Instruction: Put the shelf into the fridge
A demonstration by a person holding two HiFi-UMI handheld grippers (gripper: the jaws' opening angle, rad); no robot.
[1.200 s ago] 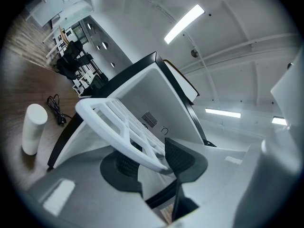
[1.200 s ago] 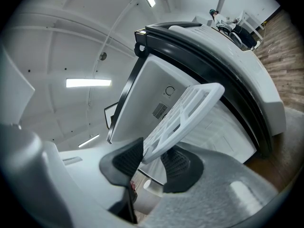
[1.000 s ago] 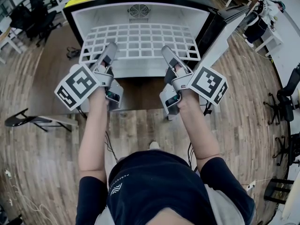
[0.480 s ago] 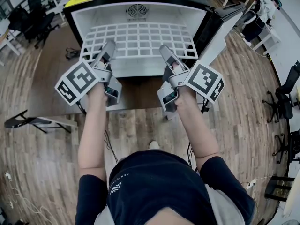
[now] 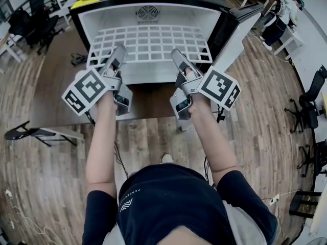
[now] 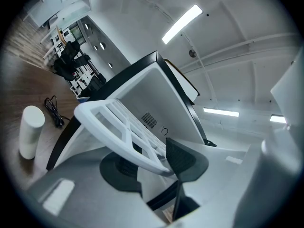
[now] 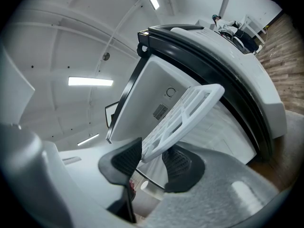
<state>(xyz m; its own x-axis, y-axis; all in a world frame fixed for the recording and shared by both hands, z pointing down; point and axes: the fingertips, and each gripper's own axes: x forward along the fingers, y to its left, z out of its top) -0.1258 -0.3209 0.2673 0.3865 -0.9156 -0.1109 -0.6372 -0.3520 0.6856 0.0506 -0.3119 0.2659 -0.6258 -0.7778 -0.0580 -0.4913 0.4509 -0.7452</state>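
Shelf [image 5: 148,45], a white lattice, lies flat inside the open fridge [image 5: 153,15], its front rail between the jaws of the left gripper [image 5: 119,51] and right gripper [image 5: 179,55], which have just been opening wide, apparently releasing it now that the fridge carries it.

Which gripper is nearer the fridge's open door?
Right. The right gripper is on the shelf's front edge toward the door; the left gripper is farther along that edge. Both have just been opening, shelf rim between their jaws.
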